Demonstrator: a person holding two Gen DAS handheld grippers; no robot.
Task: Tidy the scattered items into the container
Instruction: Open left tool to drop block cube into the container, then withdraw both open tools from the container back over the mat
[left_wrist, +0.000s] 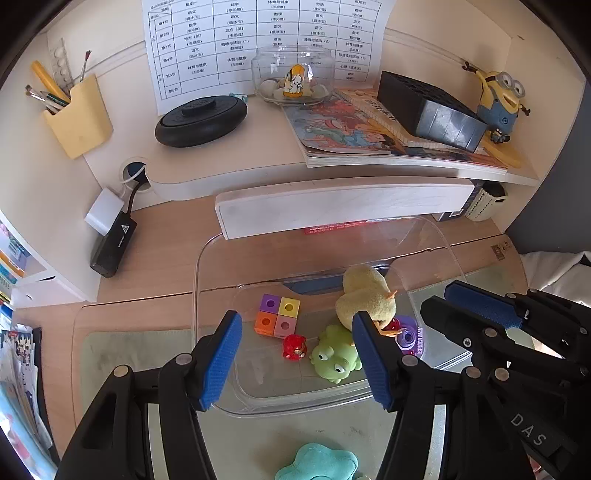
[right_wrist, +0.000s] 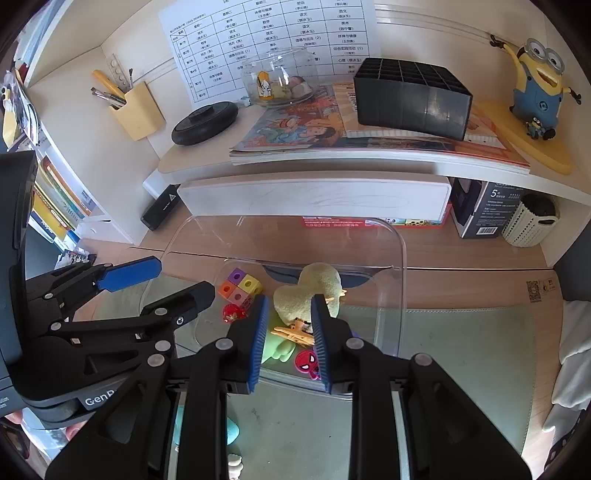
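Two grippers hover over a clear container (left_wrist: 195, 280) on the desk, its walls hard to trace against the wood. The left gripper (left_wrist: 295, 317) stands moderately wide with nothing between its pads. The right gripper (right_wrist: 290, 299) shows only a narrow gap, through which an orange clip (right_wrist: 293, 332) is seen lying among the toys. Inside sit a yellow plush duck (left_wrist: 365, 291), a green frog (left_wrist: 336, 354), a block of coloured cubes (left_wrist: 277, 314) and a small red toy (left_wrist: 294, 346). A Spider-Man disc (right_wrist: 307, 363) is partly covered by a finger. A teal plush (left_wrist: 317, 461), cut off at the near edge, lies outside on the green mat (left_wrist: 129, 350).
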